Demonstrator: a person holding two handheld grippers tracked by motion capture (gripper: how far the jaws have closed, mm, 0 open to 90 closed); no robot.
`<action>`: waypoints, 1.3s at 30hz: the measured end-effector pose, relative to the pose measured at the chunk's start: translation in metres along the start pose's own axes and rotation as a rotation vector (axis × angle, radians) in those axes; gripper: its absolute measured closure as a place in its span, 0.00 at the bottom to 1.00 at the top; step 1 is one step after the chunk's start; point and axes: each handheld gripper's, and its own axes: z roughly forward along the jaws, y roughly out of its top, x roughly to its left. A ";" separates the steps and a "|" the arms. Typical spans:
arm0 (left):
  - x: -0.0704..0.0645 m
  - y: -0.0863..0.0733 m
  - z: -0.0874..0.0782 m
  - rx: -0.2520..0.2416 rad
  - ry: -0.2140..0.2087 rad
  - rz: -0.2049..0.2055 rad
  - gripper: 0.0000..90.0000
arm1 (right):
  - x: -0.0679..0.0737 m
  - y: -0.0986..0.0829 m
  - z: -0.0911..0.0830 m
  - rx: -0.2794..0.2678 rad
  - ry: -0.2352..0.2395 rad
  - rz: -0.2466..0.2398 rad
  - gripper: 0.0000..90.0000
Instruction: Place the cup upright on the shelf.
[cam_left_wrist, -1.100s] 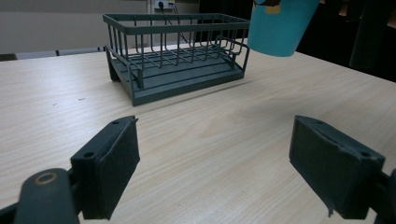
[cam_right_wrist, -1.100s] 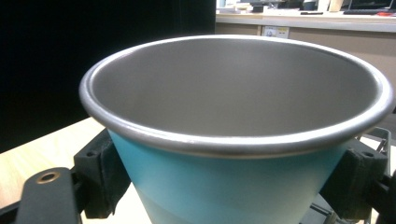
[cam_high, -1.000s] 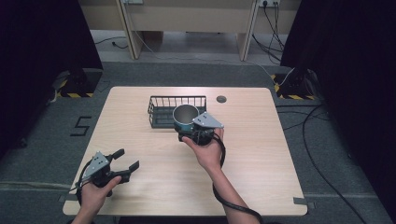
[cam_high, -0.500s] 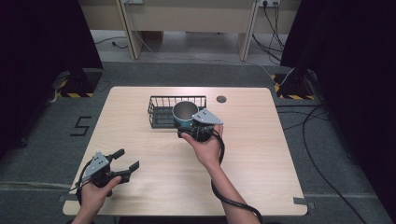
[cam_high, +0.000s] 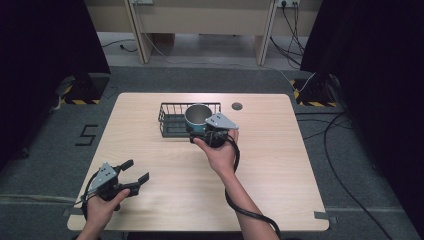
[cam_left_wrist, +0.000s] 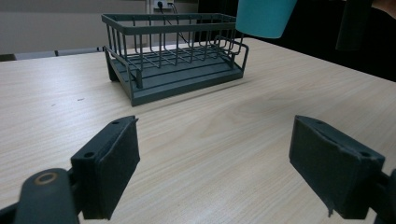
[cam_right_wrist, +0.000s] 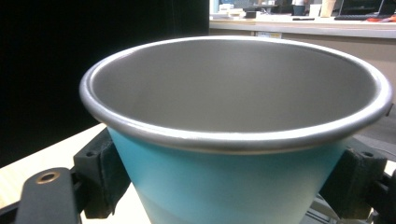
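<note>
- Above the right end of the wire basket (cam_high: 175, 121), one teal cup (cam_high: 196, 117) with a steel inside hangs upright, clear of the desk (cam_high: 280, 165); from the left gripper view its teal bottom (cam_left_wrist: 264, 17) shows in the air above the basket's far corner.
- Right tongs (cam_high: 200, 136) clamp the cup from both sides, a black pad pressed against each flank of the teal wall (cam_right_wrist: 233, 186) below the rim.
- One dark grey wire basket (cam_left_wrist: 175, 56) with a solid tray floor stands on the desk, directly under and behind the cup; nothing lies in the part of it that can be seen.
- Its railing stands between the cup and the basket's floor.
- Left tongs (cam_high: 137, 172) are spread wide and hold nothing, low over the near left part of the desk, well apart from the basket and cup; their two pads frame bare wood in the left gripper view.
- One round dark cable port (cam_high: 237, 106) sits in the desk top near the far edge, to the right of the basket.
- Pale wood grain covers the desk, which stands on grey carpet (cam_high: 350, 165).
- Black curtains (cam_high: 45, 45) hang at both sides of the room, a light wooden bench (cam_high: 200, 20) runs along the back, and cables trail across the floor at the right.
- Two yellow-and-black striped feet (cam_high: 75, 101) sit at the curtain bases, one on each side.
</note>
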 end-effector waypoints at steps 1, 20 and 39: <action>0.000 0.000 0.000 0.000 0.000 0.000 0.17 | 0.000 0.001 0.000 0.001 0.000 0.001 0.19; 0.001 0.000 0.000 0.001 -0.001 -0.001 0.17 | -0.003 0.015 0.011 -0.010 -0.009 0.001 0.19; 0.001 0.000 0.000 0.001 -0.003 -0.002 0.17 | -0.012 0.026 0.020 -0.017 -0.026 0.020 0.19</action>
